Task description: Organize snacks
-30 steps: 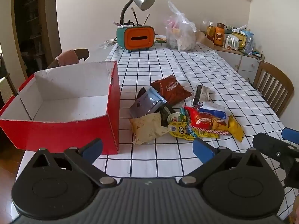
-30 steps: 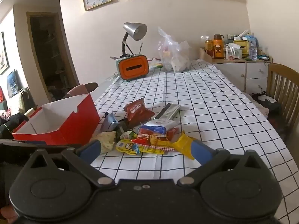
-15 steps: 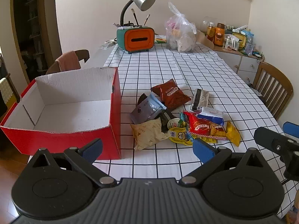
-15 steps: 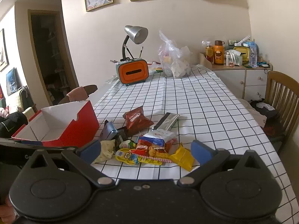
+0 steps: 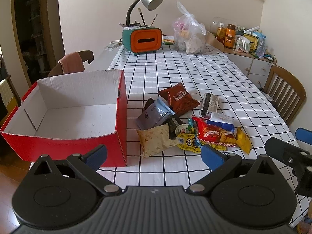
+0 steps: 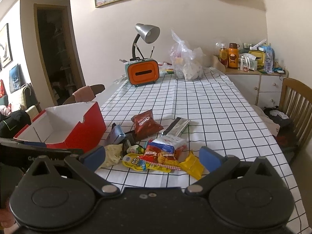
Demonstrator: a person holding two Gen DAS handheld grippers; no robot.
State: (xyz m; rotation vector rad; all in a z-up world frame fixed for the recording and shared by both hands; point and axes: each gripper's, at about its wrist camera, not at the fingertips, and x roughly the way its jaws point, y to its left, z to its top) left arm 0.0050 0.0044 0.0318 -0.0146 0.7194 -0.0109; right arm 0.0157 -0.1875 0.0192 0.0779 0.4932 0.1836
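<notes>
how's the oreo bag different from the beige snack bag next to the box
The Oreo bag is glossy red-brown with white lettering; the beige bag is pale, matte and crumpled, with no lettering I can read. The Oreo bag lies at the pile's far edge, the beige bag at the near edge, closer to the red box. Both lie flat on the checked tablecloth, untouched.

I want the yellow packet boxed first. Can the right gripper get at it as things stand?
Probably yes. The right gripper is open and holds nothing, and the yellow packet lies at the near right edge of the snack pile, nothing on top except the red packet overlapping its left end.
</notes>
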